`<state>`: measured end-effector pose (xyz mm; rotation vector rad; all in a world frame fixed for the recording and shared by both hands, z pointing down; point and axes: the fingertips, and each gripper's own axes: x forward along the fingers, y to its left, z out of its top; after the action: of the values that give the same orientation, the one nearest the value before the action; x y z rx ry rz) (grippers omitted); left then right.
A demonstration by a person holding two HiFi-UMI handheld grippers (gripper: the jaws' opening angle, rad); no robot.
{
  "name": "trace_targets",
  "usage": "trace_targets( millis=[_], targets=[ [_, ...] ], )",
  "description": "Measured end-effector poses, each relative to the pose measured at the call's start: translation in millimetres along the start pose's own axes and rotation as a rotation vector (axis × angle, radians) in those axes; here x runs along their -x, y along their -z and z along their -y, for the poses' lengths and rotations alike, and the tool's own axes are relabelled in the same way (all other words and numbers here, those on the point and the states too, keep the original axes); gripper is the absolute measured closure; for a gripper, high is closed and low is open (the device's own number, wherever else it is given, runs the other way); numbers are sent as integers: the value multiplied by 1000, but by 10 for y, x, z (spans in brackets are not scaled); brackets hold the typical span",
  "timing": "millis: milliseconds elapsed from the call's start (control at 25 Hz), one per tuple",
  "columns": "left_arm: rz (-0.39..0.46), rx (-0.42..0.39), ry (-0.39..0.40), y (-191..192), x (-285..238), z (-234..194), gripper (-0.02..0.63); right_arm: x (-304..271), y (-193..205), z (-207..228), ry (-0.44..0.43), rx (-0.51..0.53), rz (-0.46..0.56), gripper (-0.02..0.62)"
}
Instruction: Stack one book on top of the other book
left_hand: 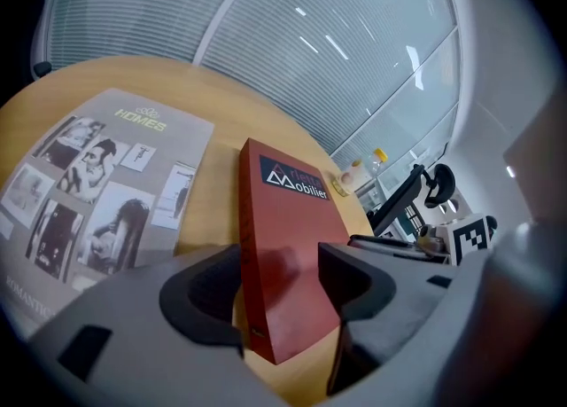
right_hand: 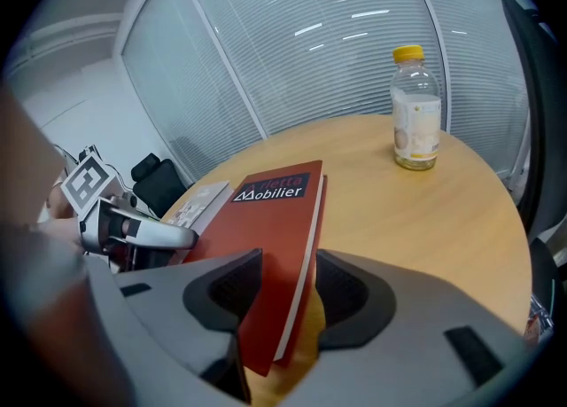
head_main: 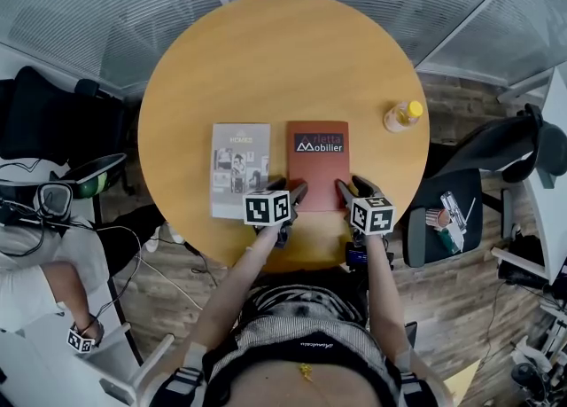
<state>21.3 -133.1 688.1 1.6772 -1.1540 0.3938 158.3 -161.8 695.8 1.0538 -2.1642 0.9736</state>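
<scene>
In the head view, the near edge of the red book (head_main: pixel 317 170) is covered by both grippers, and the marker cube (head_main: pixel 267 208) on the left gripper (head_main: pixel 291 189) hides the near right corner of the grey book (head_main: pixel 239 166). The white title on the red cover is only partly readable, since its first letters are too faint to make out. From the left gripper view the grey book (left_hand: pixel 97 183) runs off the frame at the left and bottom. The bottle (left_hand: pixel 378 159) there is a tiny blur past the far edge of the counter (left_hand: pixel 221 121). From the right gripper view most of the grey book (right_hand: pixel 197 201) is hidden behind the red book (right_hand: pixel 275 219) and the other gripper. There are two books lying flat, side by side on the round counter (head_main: pixel 266 68), close together but not overlapping, with the red one on the right. There are two grippers, one at each near corner of the red book. The left gripper's fingers (left_hand: pixel 204 285) stand wide apart with the book's near left corner between them, and they are not pressing on it. The right gripper (right_hand: pixel 288 294) is likewise spread wide around the near right corner, with a gap on either side. One yellow-capped bottle (head_main: pixel 402 116) stands well off to the right. One chair (head_main: pixel 443 215) beside the counter carries small items too unclear to name.
</scene>
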Motion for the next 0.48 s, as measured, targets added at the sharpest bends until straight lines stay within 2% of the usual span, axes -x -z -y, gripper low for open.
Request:
trace_targets(
  millis=[120, 320, 480],
  targets=[
    [-19, 14, -19, 7, -49, -23, 346, -27, 1, -3, -13, -14, -2, 414],
    [-50, 100, -4, 25, -143, -37, 345, -55, 8, 9, -37, -40, -3, 414],
    [-70, 93, -17, 59, -205, -49, 347, -74, 11, 31, -64, -66, -3, 414]
  ],
)
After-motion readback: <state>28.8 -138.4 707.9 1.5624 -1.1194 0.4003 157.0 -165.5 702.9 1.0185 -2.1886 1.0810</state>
